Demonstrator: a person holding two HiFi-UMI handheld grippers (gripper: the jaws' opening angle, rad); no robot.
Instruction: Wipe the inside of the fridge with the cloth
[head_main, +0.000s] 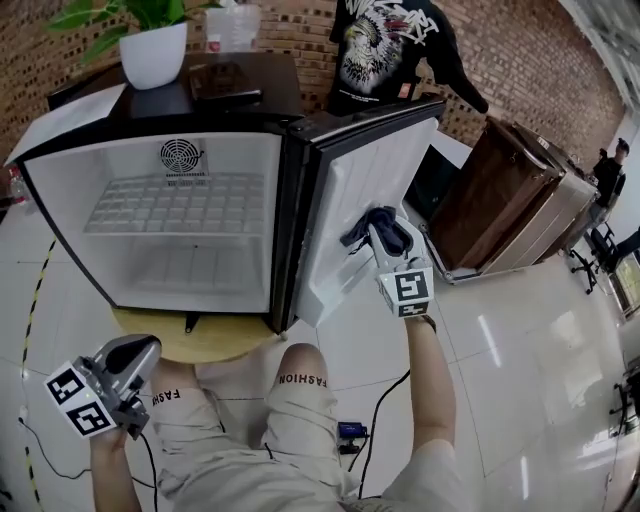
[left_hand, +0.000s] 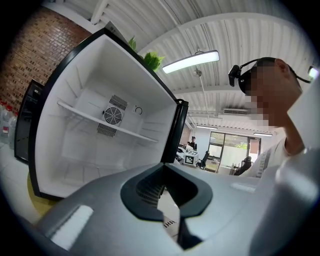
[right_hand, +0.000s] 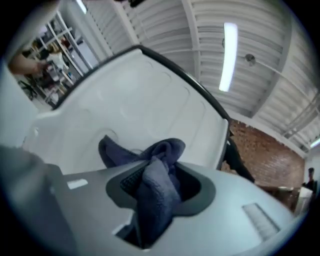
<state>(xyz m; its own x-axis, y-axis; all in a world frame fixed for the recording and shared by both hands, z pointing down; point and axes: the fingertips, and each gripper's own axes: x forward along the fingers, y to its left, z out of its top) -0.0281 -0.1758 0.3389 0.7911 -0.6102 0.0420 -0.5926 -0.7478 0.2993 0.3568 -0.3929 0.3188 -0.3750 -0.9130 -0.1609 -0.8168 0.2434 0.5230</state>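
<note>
A small black fridge (head_main: 150, 250) stands open, with a white inside, a wire shelf (head_main: 175, 205) and a round fan grille at the back. Its door (head_main: 345, 200) is swung out to the right and shows its white liner. My right gripper (head_main: 383, 232) is shut on a dark blue cloth (head_main: 370, 220), which lies against that door liner. In the right gripper view the cloth (right_hand: 157, 185) bunches between the jaws in front of the liner (right_hand: 125, 110). My left gripper (head_main: 143, 350) hangs low at the left by the person's knee, shut and with nothing in it (left_hand: 162, 192), facing the fridge cavity (left_hand: 90, 150).
On top of the fridge stand a white plant pot (head_main: 153, 52) and a dark flat device (head_main: 225, 80). A person in a black T-shirt (head_main: 385, 50) stands behind the door. A wooden cabinet (head_main: 510, 200) lies at the right. A cable (head_main: 385, 410) runs over the tiled floor.
</note>
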